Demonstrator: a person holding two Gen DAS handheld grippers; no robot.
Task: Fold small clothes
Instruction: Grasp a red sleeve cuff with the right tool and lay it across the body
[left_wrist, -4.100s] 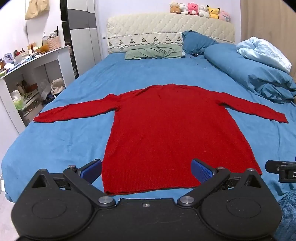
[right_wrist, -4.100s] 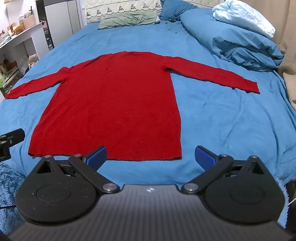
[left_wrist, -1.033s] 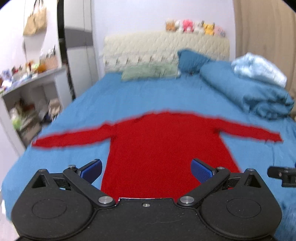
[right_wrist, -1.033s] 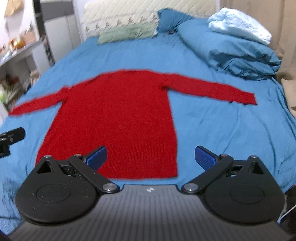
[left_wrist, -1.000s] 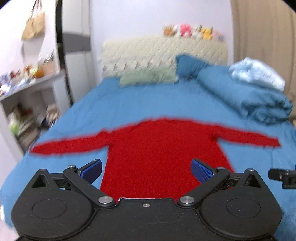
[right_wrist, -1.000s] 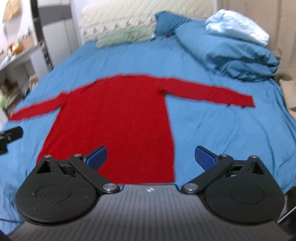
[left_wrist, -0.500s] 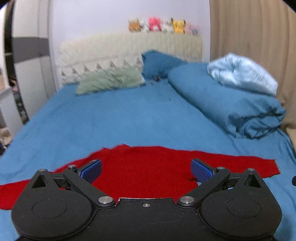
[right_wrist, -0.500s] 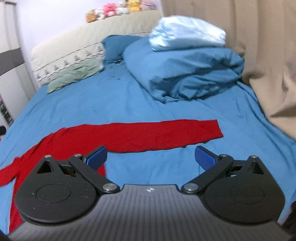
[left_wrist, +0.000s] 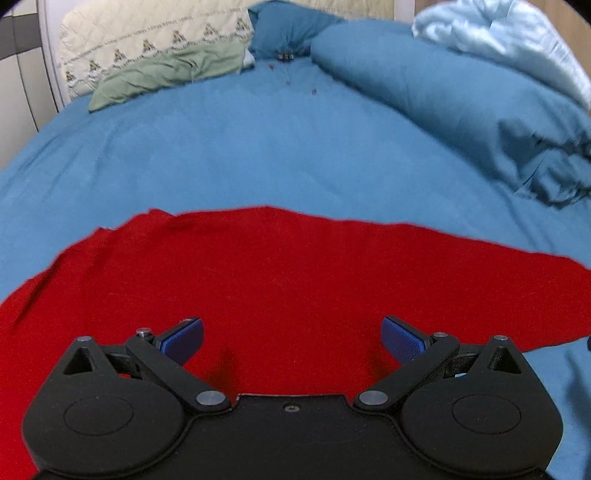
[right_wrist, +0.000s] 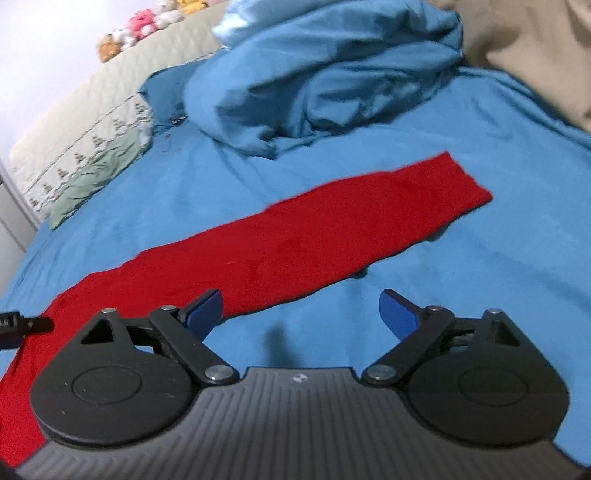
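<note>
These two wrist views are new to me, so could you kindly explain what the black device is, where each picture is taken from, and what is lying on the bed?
A person holds a hand-held gripper in each hand; a camera on each looks forward along its blue-tipped fingers. The left gripper is open above the body of a red sweater lying flat on the blue bed sheet. The right gripper is open too, facing the sweater's outstretched sleeve. Neither holds anything. Behind lie a bundled blue duvet and a green pillow.

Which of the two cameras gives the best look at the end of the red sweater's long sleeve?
The right wrist view: the sleeve lies stretched across the blue bedsheet, cuff end fully visible. The left wrist view shows mainly the sweater's body; the sleeve runs out of frame.
</note>
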